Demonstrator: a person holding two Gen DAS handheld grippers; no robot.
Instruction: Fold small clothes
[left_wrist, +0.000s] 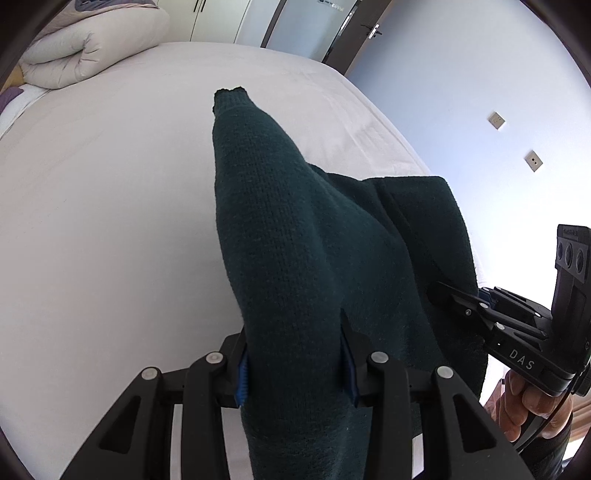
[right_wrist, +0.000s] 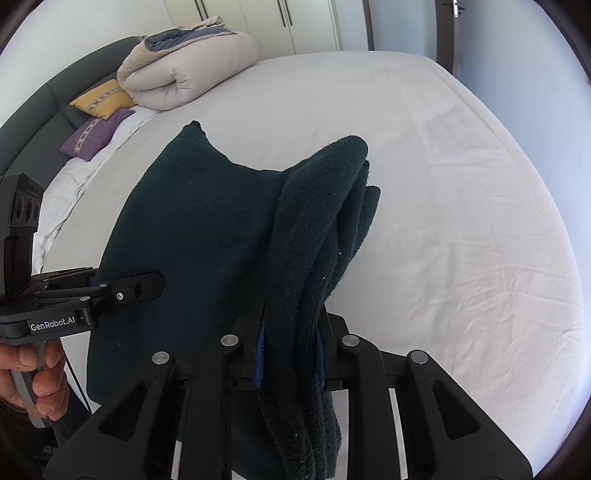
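A dark green knitted garment (left_wrist: 295, 236) hangs between both grippers above the white bed (left_wrist: 110, 184). My left gripper (left_wrist: 295, 373) is shut on one bunched edge of it, with a sleeve-like part pointing away. My right gripper (right_wrist: 290, 354) is shut on the other edge, where several folded layers of the garment (right_wrist: 207, 229) bunch together. Each gripper shows in the other's view: the right gripper (left_wrist: 439, 291) at the garment's right side, the left gripper (right_wrist: 155, 284) at its left side.
The white sheet of the bed (right_wrist: 443, 221) spreads below. A rolled beige duvet (right_wrist: 184, 70) lies at the head, with a yellow pillow (right_wrist: 99, 99) and a purple pillow (right_wrist: 92, 136) beside it. A wall with sockets (left_wrist: 495, 120) is right of the bed.
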